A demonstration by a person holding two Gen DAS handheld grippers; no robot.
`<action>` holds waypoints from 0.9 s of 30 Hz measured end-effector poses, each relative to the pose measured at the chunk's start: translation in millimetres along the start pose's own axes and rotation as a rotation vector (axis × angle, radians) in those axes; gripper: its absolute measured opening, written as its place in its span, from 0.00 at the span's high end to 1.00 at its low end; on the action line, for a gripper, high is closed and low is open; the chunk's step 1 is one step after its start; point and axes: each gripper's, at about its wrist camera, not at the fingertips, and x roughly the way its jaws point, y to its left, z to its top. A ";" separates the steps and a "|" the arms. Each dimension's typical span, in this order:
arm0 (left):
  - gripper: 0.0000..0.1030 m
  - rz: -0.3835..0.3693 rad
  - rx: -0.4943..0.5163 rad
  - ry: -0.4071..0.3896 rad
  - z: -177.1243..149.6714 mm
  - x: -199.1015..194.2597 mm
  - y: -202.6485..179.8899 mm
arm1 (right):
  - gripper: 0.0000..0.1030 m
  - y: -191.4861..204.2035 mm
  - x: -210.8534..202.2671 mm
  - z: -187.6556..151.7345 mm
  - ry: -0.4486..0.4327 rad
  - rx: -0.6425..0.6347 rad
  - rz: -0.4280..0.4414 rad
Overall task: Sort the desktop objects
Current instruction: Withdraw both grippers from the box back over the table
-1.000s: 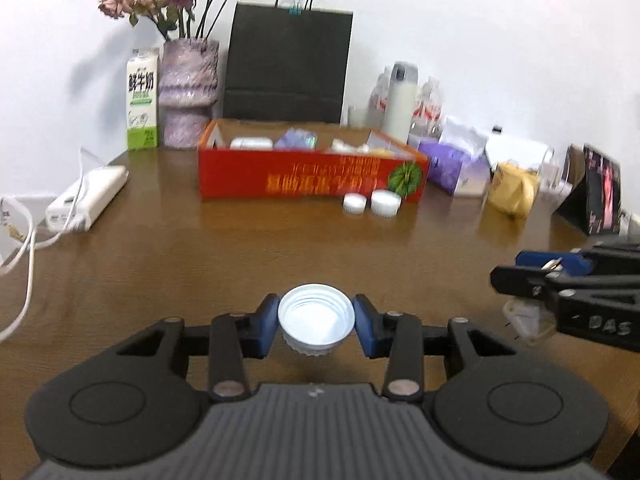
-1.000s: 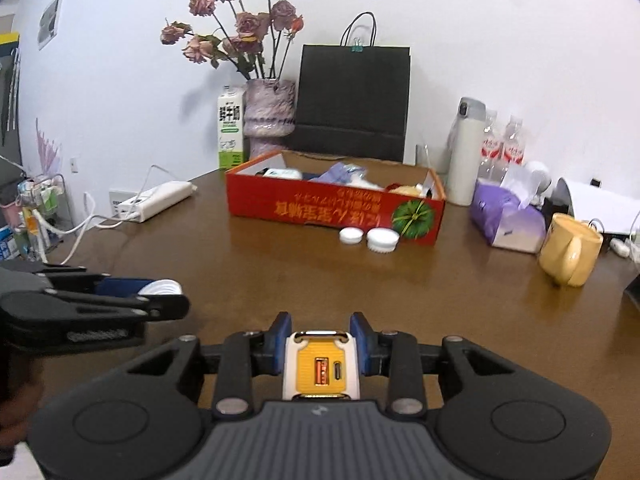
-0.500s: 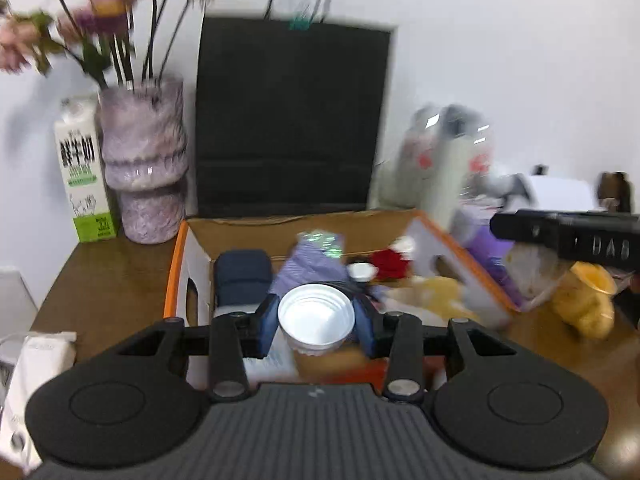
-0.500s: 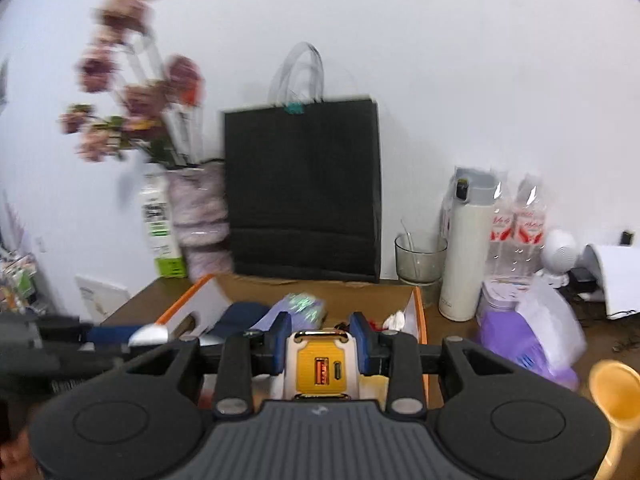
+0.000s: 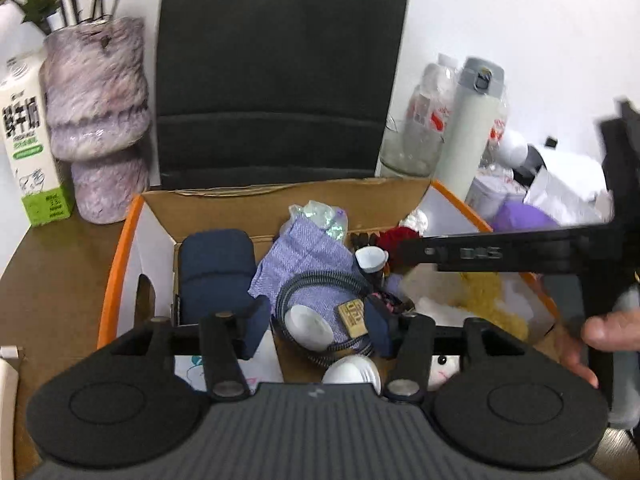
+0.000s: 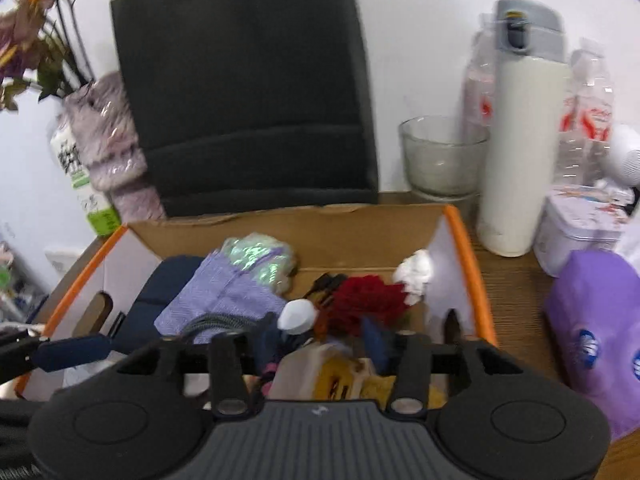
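The white cap (image 5: 352, 370) lies inside the box (image 5: 120, 264), just below the spread fingers of the left gripper (image 5: 318, 326). The yellow-and-white device (image 6: 328, 372) lies tilted on the contents at the box's 5 o'clock corner, under the right gripper (image 6: 320, 346). Both grippers hover over the box with jaws apart and nothing between them: both are released.

Contents around the cap: a coiled cable (image 5: 320, 284) at 12 o'clock, lying on a purple cloth (image 5: 304, 252); a navy case (image 5: 216, 268) at 10 o'clock; a red item (image 5: 398, 238) at 1 o'clock. The right gripper crosses the left view at 3 o'clock.

Outside the box: a black bag (image 5: 280, 72) at 12 o'clock, a vase (image 5: 96, 120) and milk carton (image 5: 28, 152) at 10 o'clock, a white flask (image 6: 520, 152) and glass (image 6: 440, 156) at 2 o'clock, a purple pack (image 6: 596, 340) at 3 o'clock.

Step in hand, as judged: deposit complete for both items. The next move calls for lifting both grippers straight up, clear of the box walls and of each other, then locating any items left on the desk. Keep jaws apart during the lift so that the cable is not snagged.
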 end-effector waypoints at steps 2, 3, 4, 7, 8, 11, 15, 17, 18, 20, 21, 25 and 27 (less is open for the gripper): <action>0.34 0.022 -0.008 -0.009 -0.5 -5.5 -0.6 | 0.42 -0.6 -18.9 0.1 -0.033 -0.004 -0.019; 0.32 0.039 -0.018 -0.013 0.3 -7.9 -1.7 | 0.39 1.5 -29.7 0.2 -0.051 -0.018 -0.031; 0.28 0.053 -0.036 -0.018 1.1 -11.5 -3.1 | 0.36 5.3 -42.0 -1.4 -0.072 -0.036 -0.042; 0.22 0.066 -0.105 -0.061 -2.8 -34.6 -5.8 | 0.21 14.7 -74.4 -6.4 -0.107 -0.064 -0.041; 0.17 0.071 -0.118 -0.082 -5.9 -43.2 -6.6 | 0.17 19.2 -82.6 -10.3 -0.112 -0.070 -0.038; 0.09 0.104 -0.126 -0.130 -23.9 -72.7 -12.5 | 0.12 29.4 -109.8 -33.5 -0.133 -0.105 -0.035; 0.01 0.121 -0.108 -0.158 -56.4 -109.6 -22.5 | 0.12 36.6 -140.6 -71.5 -0.147 -0.116 -0.042; 0.00 0.149 -0.093 -0.162 -77.3 -125.8 -27.8 | 0.12 38.8 -152.0 -93.7 -0.124 -0.097 -0.025; 0.00 0.167 -0.097 -0.162 -89.0 -132.8 -29.9 | 0.12 40.3 -156.9 -105.2 -0.109 -0.095 -0.019; 0.00 0.177 -0.117 -0.135 -112.1 -143.9 -31.9 | 0.12 44.4 -167.4 -132.2 -0.087 -0.100 -0.020; 0.00 0.167 -0.123 -0.120 -123.7 -149.1 -33.5 | 0.12 47.0 -173.0 -145.8 -0.083 -0.109 -0.026; 0.00 0.135 -0.069 -0.095 -171.1 -164.5 -44.5 | 0.02 51.0 -185.2 -196.9 -0.073 -0.156 -0.029; 0.00 0.138 -0.056 -0.080 -189.0 -169.3 -48.0 | 0.02 50.7 -187.4 -219.2 -0.042 -0.174 -0.033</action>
